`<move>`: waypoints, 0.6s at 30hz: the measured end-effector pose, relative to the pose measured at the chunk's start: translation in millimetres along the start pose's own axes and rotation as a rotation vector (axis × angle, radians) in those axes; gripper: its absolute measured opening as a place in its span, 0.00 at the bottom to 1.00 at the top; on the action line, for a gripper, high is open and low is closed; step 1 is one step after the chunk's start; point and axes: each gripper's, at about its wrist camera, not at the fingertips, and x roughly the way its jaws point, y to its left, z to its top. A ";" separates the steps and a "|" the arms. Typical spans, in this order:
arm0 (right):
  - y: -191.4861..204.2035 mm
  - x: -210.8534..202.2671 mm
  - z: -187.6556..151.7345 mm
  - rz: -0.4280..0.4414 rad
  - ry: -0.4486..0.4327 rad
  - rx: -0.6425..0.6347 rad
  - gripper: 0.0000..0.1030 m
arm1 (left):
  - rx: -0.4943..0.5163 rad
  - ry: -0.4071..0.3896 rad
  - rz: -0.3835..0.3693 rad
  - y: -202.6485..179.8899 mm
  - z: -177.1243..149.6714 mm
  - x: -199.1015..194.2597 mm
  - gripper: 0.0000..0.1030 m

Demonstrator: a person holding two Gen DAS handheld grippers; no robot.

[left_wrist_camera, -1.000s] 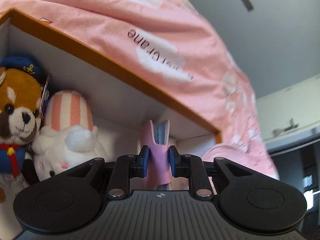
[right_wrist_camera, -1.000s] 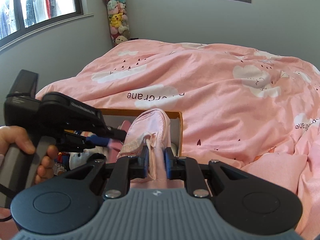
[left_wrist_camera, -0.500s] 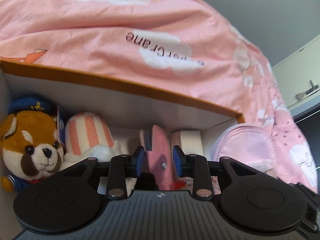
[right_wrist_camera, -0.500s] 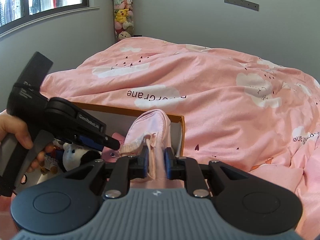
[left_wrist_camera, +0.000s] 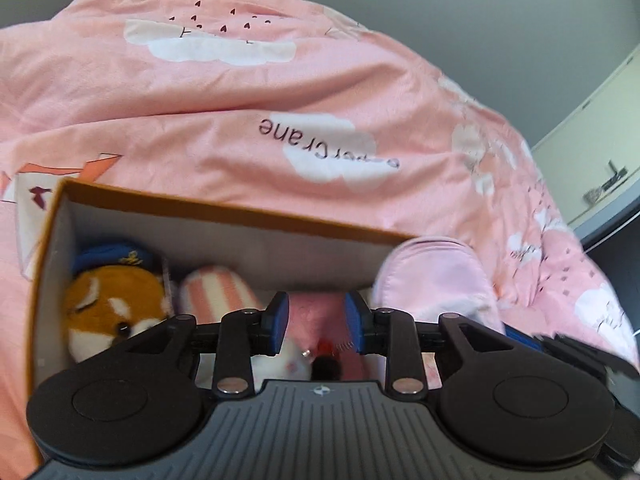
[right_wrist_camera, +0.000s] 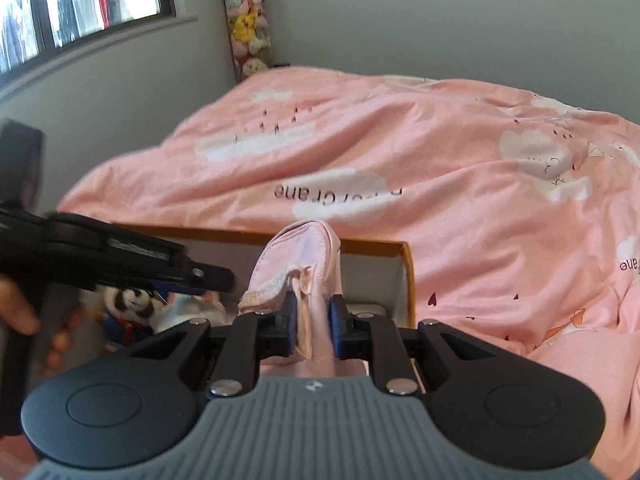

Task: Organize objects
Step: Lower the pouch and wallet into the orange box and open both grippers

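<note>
An orange-rimmed cardboard box [left_wrist_camera: 224, 206] lies on the pink bed. Inside are a red-panda plush with a blue cap [left_wrist_camera: 110, 300], a pink-striped white plush [left_wrist_camera: 216, 294] and a small pink item [left_wrist_camera: 316, 314]. My left gripper [left_wrist_camera: 316, 320] is open above the box, with the pink item lying below its fingers. My right gripper [right_wrist_camera: 312, 320] is shut on a pale pink pouch [right_wrist_camera: 304, 264] and holds it upright over the box's right end [right_wrist_camera: 404, 264]. The pouch also shows in the left wrist view [left_wrist_camera: 436, 280].
The pink cloud-print duvet [right_wrist_camera: 400, 160] covers the bed around the box. A window [right_wrist_camera: 80, 0] is on the left wall. A hanging column of plush toys [right_wrist_camera: 248, 28] stands in the far corner. A cupboard [left_wrist_camera: 592, 152] is at the right.
My left gripper has opened, let go of the small pink item and drawn back upward from the box. My right gripper still holds the pouch over the box's right end.
</note>
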 end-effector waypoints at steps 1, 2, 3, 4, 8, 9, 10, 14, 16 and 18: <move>1.9 6.9 -0.1 -0.005 0.022 -0.005 0.17 | 0.015 0.004 0.001 0.0 -1.8 -1.7 0.33; 3.9 13.6 -0.9 -0.005 0.041 -0.009 0.17 | 0.035 0.005 0.005 -0.7 -3.7 -3.7 0.33; 5.5 19.8 -1.8 -0.002 0.058 -0.016 0.17 | 0.058 0.007 0.018 -1.9 -5.5 -5.2 0.33; 6.8 25.3 -2.7 0.004 0.072 -0.020 0.17 | 0.081 0.006 0.032 -2.8 -7.5 -6.8 0.33; 3.1 43.5 -5.0 0.078 0.131 0.057 0.17 | 0.142 0.000 0.078 -4.7 -10.9 -8.8 0.33; 0.9 47.0 -4.9 0.095 0.141 0.087 0.17 | 0.144 -0.001 0.085 -3.5 -11.0 -8.4 0.33; -0.8 50.1 -4.6 0.098 0.146 0.106 0.17 | 0.140 -0.005 0.077 -1.7 -11.1 -8.3 0.33; -9.2 60.8 -4.8 0.107 0.186 0.182 0.17 | 0.103 -0.019 0.046 3.7 -10.8 -10.4 0.33; -13.8 65.2 -5.5 0.113 0.208 0.229 0.17 | 0.097 -0.029 0.043 3.0 -11.9 -12.0 0.33; -19.3 70.4 -6.9 0.116 0.233 0.280 0.17 | 0.101 -0.037 0.039 1.0 -13.6 -13.3 0.33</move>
